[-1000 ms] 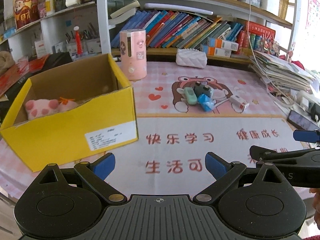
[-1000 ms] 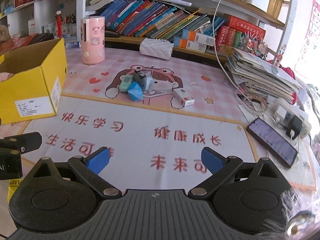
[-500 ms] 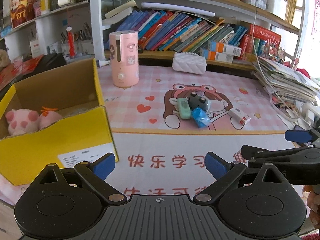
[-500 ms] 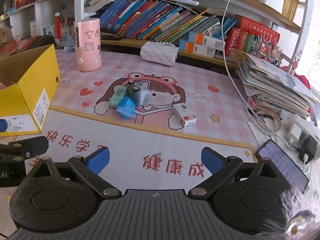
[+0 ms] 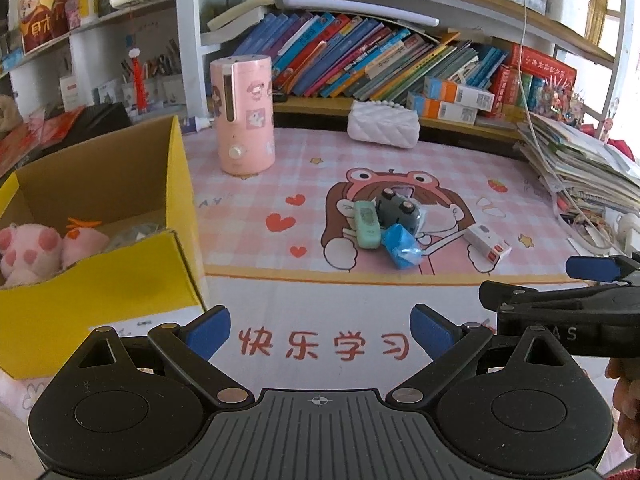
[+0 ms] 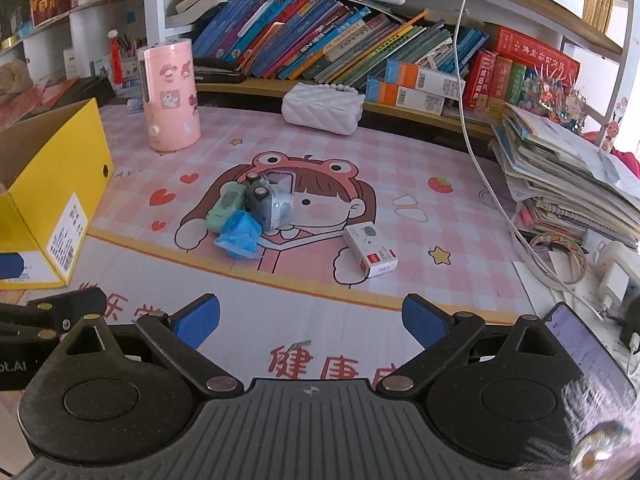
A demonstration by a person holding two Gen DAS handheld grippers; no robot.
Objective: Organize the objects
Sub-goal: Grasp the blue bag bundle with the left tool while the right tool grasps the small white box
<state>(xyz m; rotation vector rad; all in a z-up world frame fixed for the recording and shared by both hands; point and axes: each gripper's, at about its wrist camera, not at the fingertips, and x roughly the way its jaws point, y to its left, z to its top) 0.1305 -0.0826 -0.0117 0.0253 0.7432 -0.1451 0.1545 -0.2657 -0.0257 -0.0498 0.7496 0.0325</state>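
On the pink cartoon mat (image 6: 400,160), ahead of both claws: a small cluster of loose things, well apart from the yellow box (image 5: 120,280) at the left. Mint-green case (image 6: 225,205), grey gadget (image 6: 269,204) and crumpled blue packet (image 6: 239,235) touching one another; small white carton (image 6: 371,249) lying alone just to their right, long axis running away and to the left in the right wrist view. Pink plush toys (image 5: 28,248) already down in the box. Cluster dead ahead of the left gripper (image 5: 320,330); ahead and slightly left of the right gripper (image 6: 311,318), with the carton slightly right of its centre line. By judgement, carton nearer the right side, cluster and box nearer the left. Both claws spread wide, blue pads (image 5: 208,330) well apart, holding nothing, touching nothing, hovering above the printed lettering short of the cluster.
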